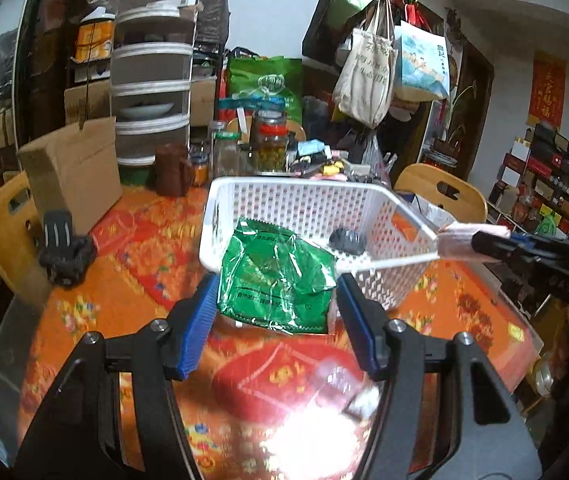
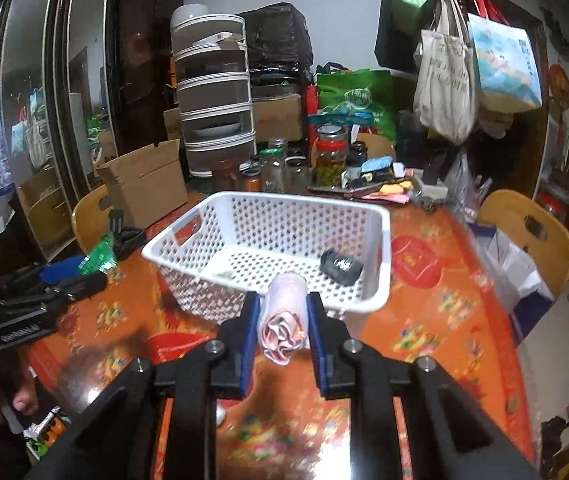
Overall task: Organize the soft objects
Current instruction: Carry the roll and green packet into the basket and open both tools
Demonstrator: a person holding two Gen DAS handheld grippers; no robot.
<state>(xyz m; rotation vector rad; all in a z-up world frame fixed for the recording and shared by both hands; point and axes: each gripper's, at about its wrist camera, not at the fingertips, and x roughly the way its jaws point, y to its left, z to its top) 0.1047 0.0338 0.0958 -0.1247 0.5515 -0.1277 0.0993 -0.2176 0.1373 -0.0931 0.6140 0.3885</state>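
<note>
Left wrist view: your left claw (image 1: 276, 300) pinches the green packet (image 1: 276, 280), light, crinkly and slippery, so hold mid-body. Your right claw (image 2: 282, 320) squeezes the soft pink roll (image 2: 284, 316). Beyond sits the basket (image 2: 380, 240).

A shiny green foil packet (image 1: 276, 280) with small dark print fills the centre of the left wrist view, flanked by blue pads (image 1: 196, 328) on the black left gripper (image 1: 278, 300). Behind it sits a white perforated basket (image 1: 308, 204) holding a dark grey rolled item (image 1: 346, 240). The tablecloth (image 1: 132, 264) is orange with red panels and yellow floral motifs. In the right wrist view, a pale pink rolled cloth (image 2: 284, 320) with a pink-and-white swirl at its end shows at centre in the black, blue-padded right gripper (image 2: 283, 320). A brown cardboard box (image 2: 144, 180) stands at centre left; a green shopping bag (image 2: 358, 96) and a cream tote (image 2: 444, 80) hang at upper right.
</note>
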